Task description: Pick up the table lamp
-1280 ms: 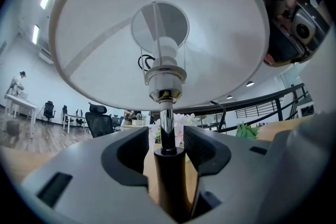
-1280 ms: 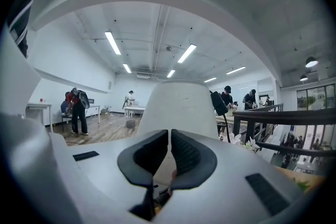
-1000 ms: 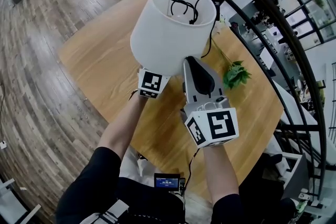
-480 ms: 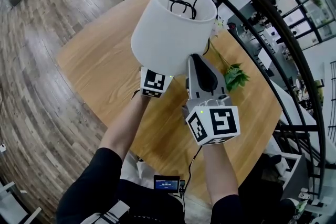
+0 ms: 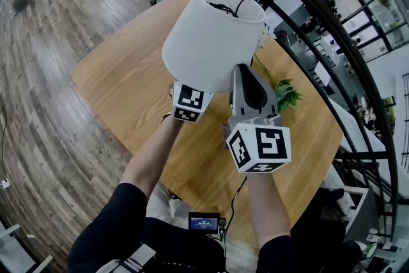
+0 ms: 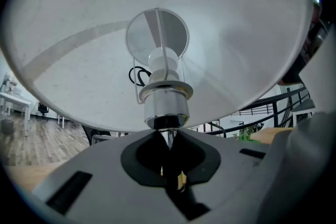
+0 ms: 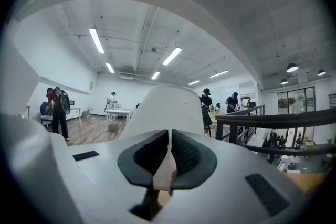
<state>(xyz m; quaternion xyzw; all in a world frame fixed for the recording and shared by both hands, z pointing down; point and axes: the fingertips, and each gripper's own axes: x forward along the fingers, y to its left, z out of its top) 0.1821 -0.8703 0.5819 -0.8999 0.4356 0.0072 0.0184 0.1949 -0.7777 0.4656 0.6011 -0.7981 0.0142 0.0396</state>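
**Table lamp (image 5: 214,35) pinched at the stem by my left gripper (image 6: 168,140); right gripper (image 7: 169,136) pressed together on nothing.**
Both my forearms reached forward, with the tools level and side by side. The head view hid my left jaws beneath the shade (image 6: 236,34). The left gripper view showed them clamped on the thin stem (image 6: 168,135) just below the chrome socket (image 6: 167,107), with the shade directly overhead. The shade sat above and left of my right tool, over the wooden table (image 5: 115,73).
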